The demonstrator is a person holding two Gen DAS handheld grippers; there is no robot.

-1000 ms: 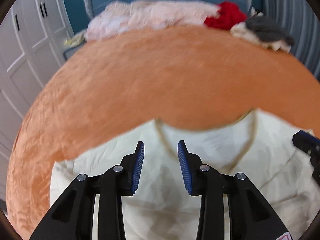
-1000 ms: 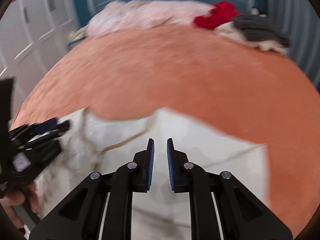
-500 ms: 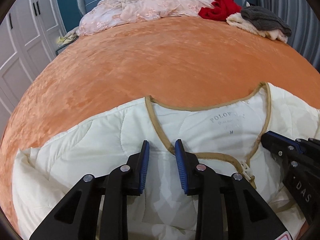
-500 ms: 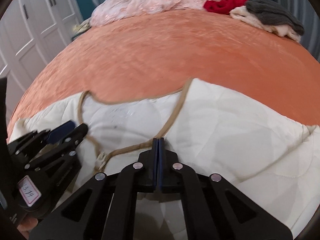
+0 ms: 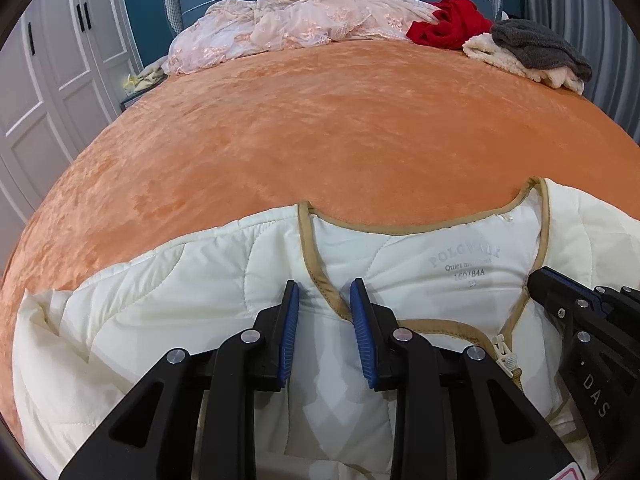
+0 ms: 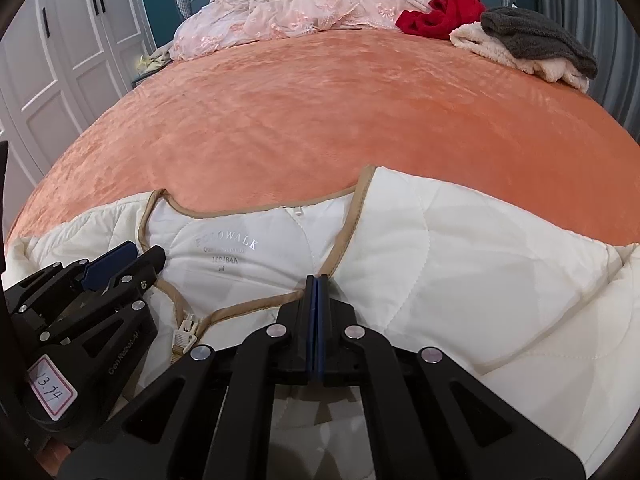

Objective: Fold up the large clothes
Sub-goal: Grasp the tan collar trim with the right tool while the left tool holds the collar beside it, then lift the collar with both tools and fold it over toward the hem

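Lying spread across the near part of an orange bed [image 5: 320, 128], a cream quilted jacket [image 5: 160, 300] rests front up, its tan-trimmed neckline [image 5: 316, 256] toward the headboard and its zipper pull [image 6: 186, 330] below the open collar. The left gripper [image 5: 324, 292] sits low over the jacket's left shoulder with its jaws apart; the tan trim runs between the blue pads, which do not press on it. The right gripper [image 6: 316, 282] sits just beside the neckline's other side, jaws closed together, their tips at the trim; whether any fabric is pinched cannot be told. Each gripper shows at the edge of the other's view. Far up the bed lie a pink lacy cloth [image 5: 300, 20], a red garment [image 5: 448, 28] and a grey and cream pile [image 5: 536, 52]. White wardrobe doors [image 5: 52, 80] stand at the left.
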